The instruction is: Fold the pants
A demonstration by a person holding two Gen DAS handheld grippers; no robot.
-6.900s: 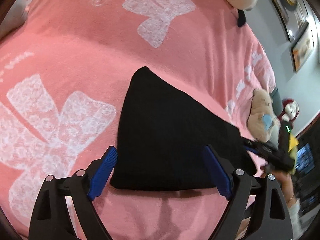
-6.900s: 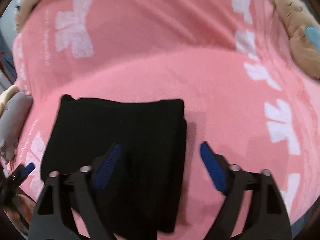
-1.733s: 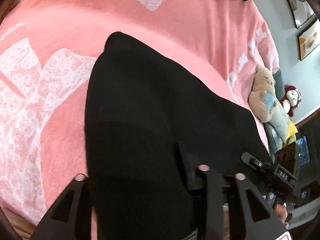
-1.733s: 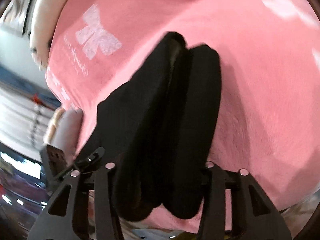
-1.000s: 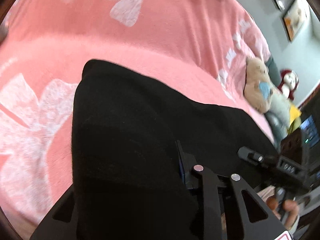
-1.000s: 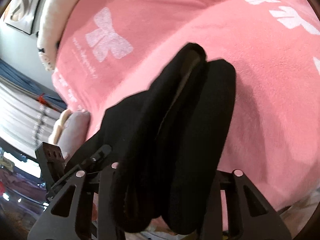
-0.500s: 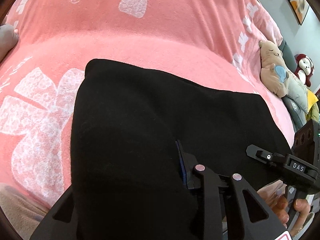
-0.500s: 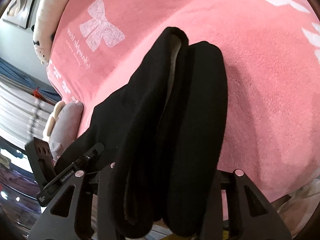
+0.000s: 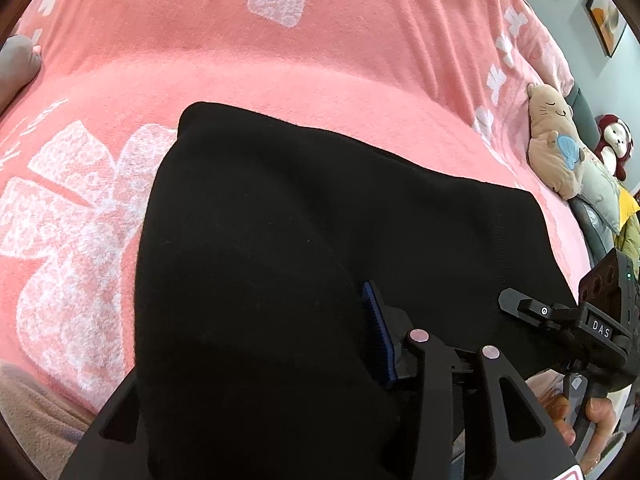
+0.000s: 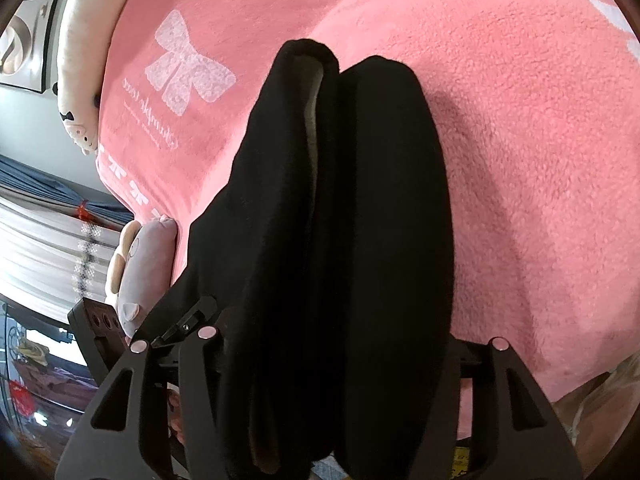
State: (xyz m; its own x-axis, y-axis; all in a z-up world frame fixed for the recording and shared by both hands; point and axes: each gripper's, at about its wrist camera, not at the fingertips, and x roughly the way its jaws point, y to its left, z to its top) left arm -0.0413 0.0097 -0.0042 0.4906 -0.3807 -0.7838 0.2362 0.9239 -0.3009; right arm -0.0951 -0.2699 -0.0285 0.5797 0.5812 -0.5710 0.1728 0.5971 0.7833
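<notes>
Black pants (image 9: 280, 260) drape the left claw (image 9: 256, 344) on a pink blanket (image 9: 320, 60).

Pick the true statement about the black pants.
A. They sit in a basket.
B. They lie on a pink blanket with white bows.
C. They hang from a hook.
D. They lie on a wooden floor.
B: the black pants rest on the pink blanket with white bows.

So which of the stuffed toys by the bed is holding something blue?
The tan plush animal with closed eyes, lying on the pink blanket's edge. The red-haired doll beside it has nothing blue.
</notes>
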